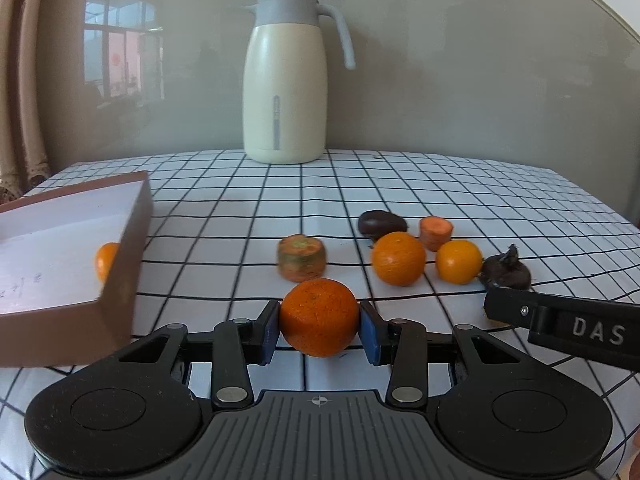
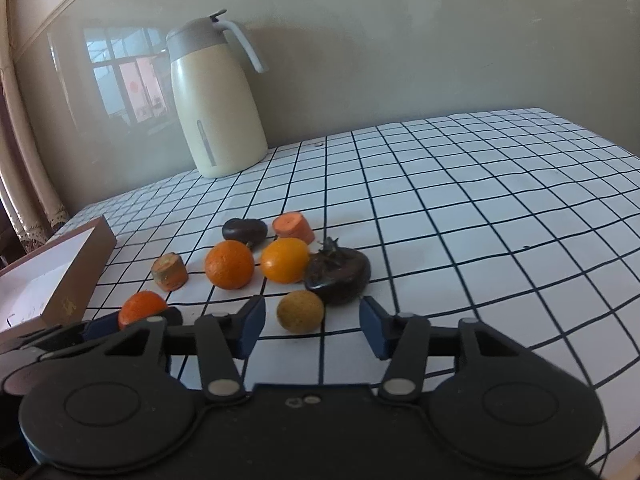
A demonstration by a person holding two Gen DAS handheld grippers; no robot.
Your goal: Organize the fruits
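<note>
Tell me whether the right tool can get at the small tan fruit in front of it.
Probably yes. The right tool is open, and the small tan fruit lies just ahead between its fingers. The dark fruit sits close behind it and could get nudged.

A white tablecloth with a black grid (image 1: 460, 184) covers the table across the middle of the frame. Behind it stands a plain grey-beige glossy wall (image 1: 460, 60), reflecting a paned window (image 1: 120, 46) at upper left. A beige curtain (image 1: 22, 80), perhaps lace-edged, hangs at far left.
</note>
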